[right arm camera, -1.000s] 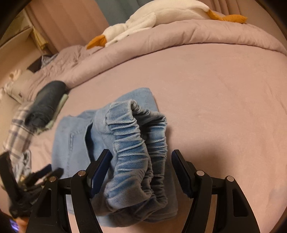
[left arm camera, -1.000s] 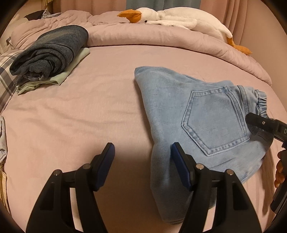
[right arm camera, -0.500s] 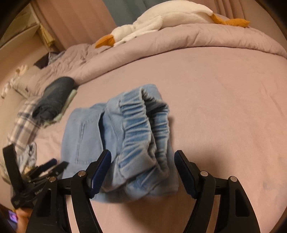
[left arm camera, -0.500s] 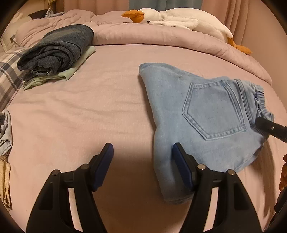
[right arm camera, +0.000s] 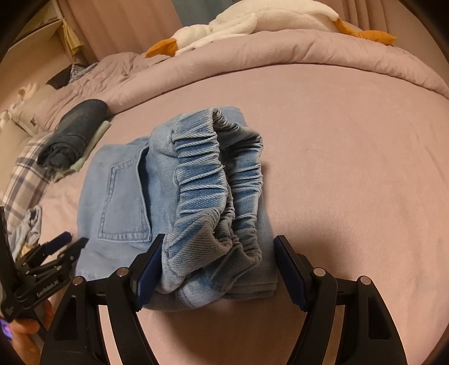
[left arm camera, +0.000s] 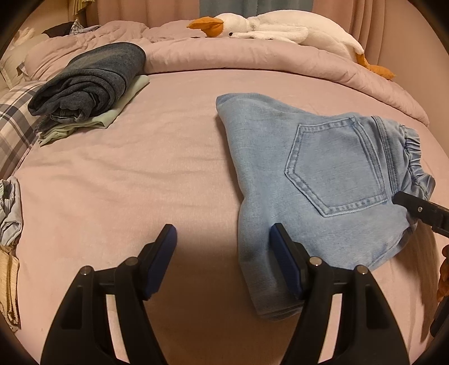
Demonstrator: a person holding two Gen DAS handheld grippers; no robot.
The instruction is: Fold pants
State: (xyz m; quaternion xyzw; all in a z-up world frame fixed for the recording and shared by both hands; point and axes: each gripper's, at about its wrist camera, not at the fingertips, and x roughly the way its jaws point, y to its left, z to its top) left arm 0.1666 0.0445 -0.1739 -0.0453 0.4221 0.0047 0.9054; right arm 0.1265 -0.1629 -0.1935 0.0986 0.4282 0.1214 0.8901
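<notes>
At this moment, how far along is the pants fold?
Done: the light jeans lie folded into a compact bundle on the bed, back pocket up, waistband bunched at one end. In hand: nothing; the left gripper and right gripper both stand open, the left jaws having just been widening with nothing between them. Left: probably only moving it to the folded stack.

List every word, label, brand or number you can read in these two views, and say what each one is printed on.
"GenRobot.AI": white print on the black body of the left gripper, seen in the right wrist view; the first letters are small, so that reading is my best.
No other text is readable: the light blue jeans, the folded dark jeans and the plush goose show none.
</notes>
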